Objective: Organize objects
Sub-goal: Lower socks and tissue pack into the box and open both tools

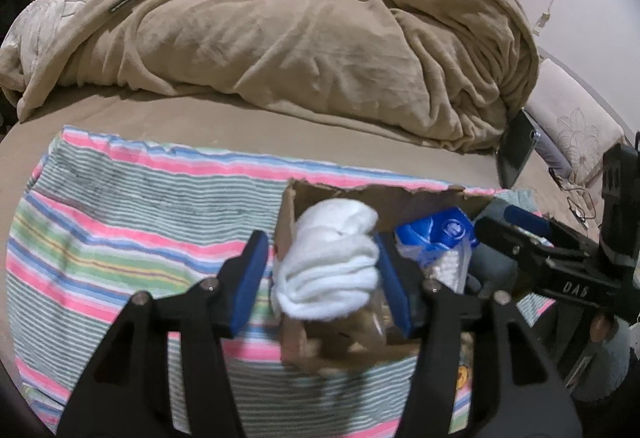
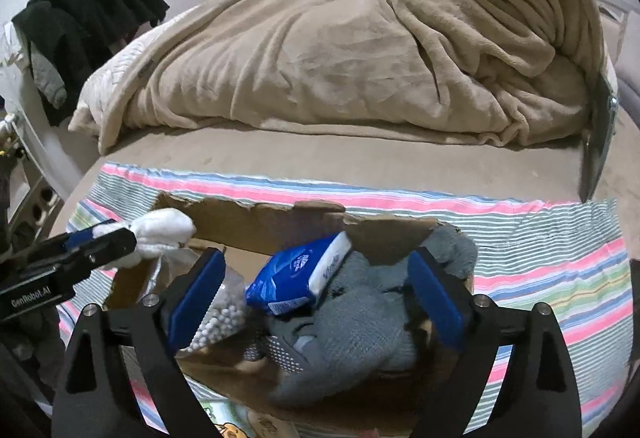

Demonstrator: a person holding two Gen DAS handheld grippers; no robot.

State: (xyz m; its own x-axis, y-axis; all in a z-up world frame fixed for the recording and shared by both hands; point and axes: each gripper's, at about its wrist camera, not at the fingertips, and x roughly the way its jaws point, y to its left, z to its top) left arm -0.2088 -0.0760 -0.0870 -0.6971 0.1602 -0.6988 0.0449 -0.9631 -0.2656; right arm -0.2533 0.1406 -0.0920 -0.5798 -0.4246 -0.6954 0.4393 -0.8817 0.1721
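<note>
An open cardboard box (image 1: 332, 194) (image 2: 256, 222) sits on a striped cloth on the bed. My left gripper (image 1: 322, 274) (image 2: 120, 244) is over the box's left end with a rolled white sock (image 1: 330, 258) (image 2: 162, 228) between its blue pads; the right pad touches the sock, the left pad stands slightly off it. The box holds a blue tissue pack (image 1: 436, 234) (image 2: 298, 274), a clear bag of white beads (image 2: 222, 312) and grey socks (image 2: 360, 326). My right gripper (image 2: 316, 294) (image 1: 516, 226) is open and empty over the box, above the grey socks.
The striped cloth (image 1: 120, 230) (image 2: 540, 238) covers the near part of the bed. A rumpled tan blanket (image 1: 300, 30) (image 2: 360, 50) lies behind it. A dark phone or tablet (image 1: 516, 150) (image 2: 598, 142) leans on the blanket at right. Dark clothes (image 2: 80, 18) hang at far left.
</note>
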